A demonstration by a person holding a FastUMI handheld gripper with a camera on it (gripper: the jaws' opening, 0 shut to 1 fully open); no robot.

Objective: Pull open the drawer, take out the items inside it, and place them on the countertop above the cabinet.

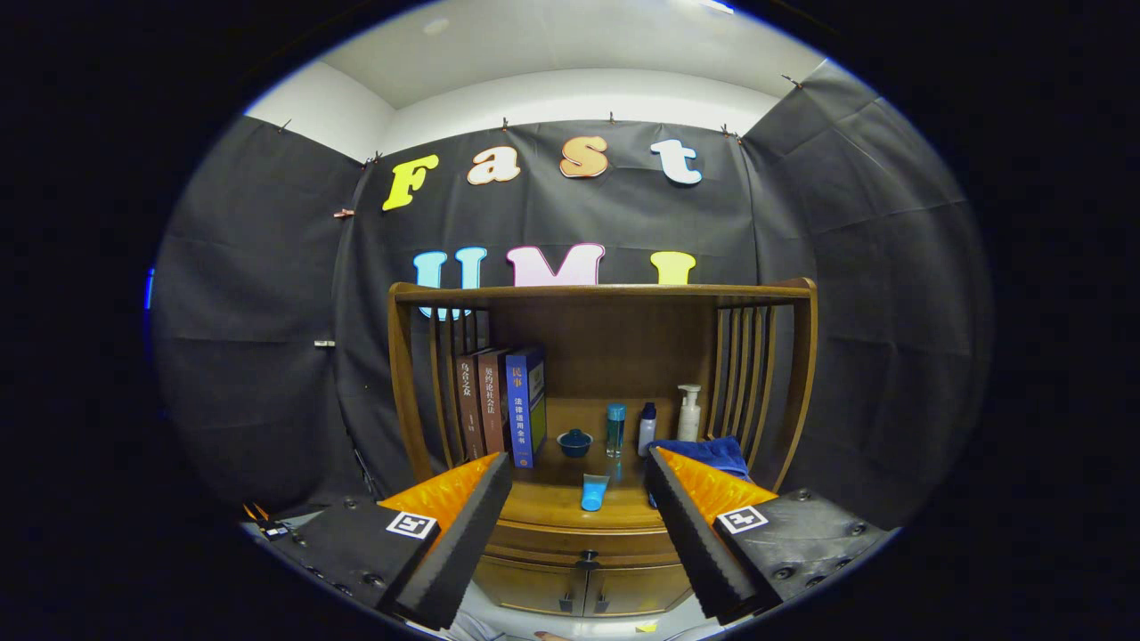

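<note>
Open empty jaws, three books beyond

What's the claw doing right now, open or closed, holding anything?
Claw: open and empty, fingers spread wide, aimed at the closed wooden cabinet drawer ahead of them.

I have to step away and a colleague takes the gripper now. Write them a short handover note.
Gripper: open, holding nothing, aimed at the wooden cabinet from a little way off.
Drawer under the countertop: shut; its dark knob sits between the fingers, beyond their tips.
On the countertop: light-blue tube, blue cloth, small blue lidded bowl, bottles and books.
Done: nothing visible yet.
Left: pull the drawer open, lift its contents out, set them on the countertop.
</note>
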